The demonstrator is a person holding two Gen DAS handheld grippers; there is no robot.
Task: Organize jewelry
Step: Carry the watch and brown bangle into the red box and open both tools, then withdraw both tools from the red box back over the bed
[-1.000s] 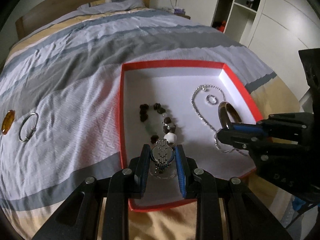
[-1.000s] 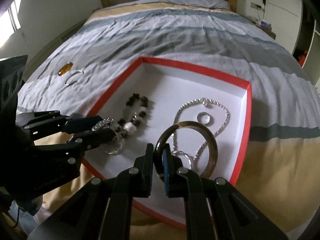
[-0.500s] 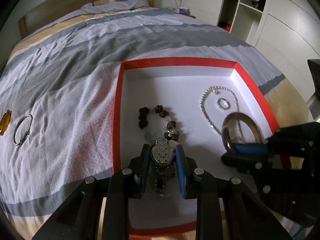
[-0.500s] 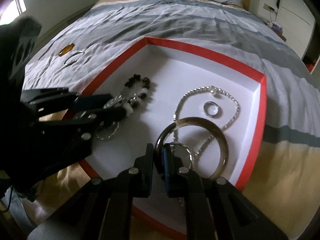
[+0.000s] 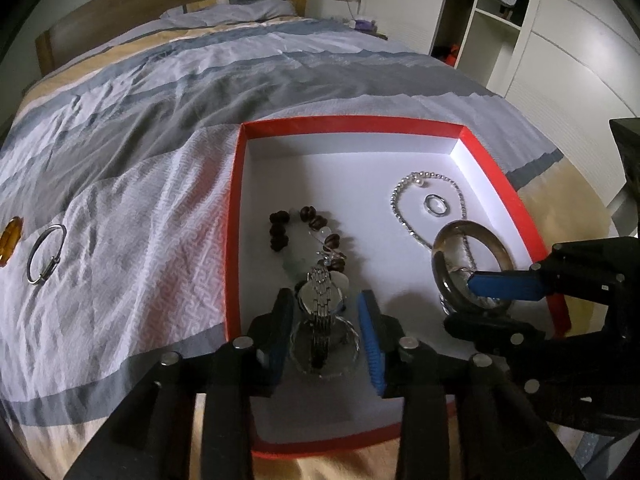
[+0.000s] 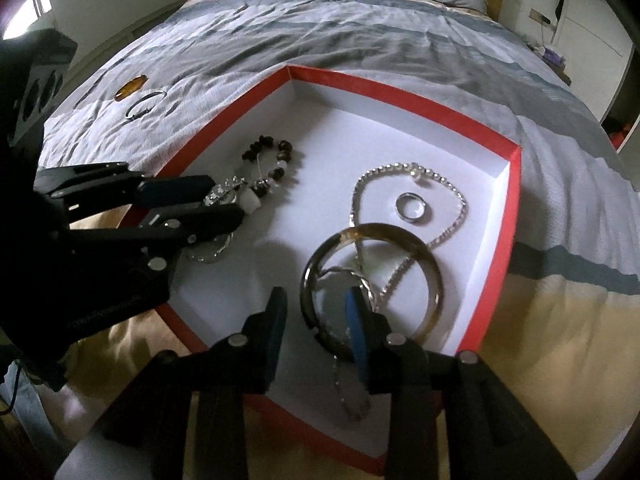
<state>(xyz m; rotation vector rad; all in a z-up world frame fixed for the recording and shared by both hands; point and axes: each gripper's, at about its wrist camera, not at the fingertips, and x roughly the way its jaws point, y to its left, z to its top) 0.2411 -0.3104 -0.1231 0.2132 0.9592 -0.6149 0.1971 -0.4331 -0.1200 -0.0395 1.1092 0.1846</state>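
Note:
A red box with a white inside (image 5: 234, 216) (image 6: 514, 208) lies on the bed. My left gripper (image 5: 326, 322) is open; a silver watch (image 5: 322, 300) lies between its fingers on the box floor. My right gripper (image 6: 316, 318) is open; a brown bangle (image 6: 400, 240) (image 5: 440, 240) rests in the box, its rim between the fingers. A dark bead bracelet (image 5: 308, 216) (image 6: 272, 152), a silver chain necklace (image 5: 400, 208) (image 6: 452, 228) and a silver ring (image 5: 435, 205) (image 6: 410, 206) also lie in the box.
On the striped duvet left of the box lie a silver bangle (image 5: 46, 254) (image 6: 144, 105) and an amber piece (image 5: 10, 234) (image 6: 130, 88). White wardrobes (image 5: 560, 40) stand beyond the bed's right side. A wooden headboard (image 5: 160, 20) is at the far end.
Both grippers have opened. The watch and the brown bangle, held a moment ago, now rest on the box floor. Both grippers sit lower in the box.

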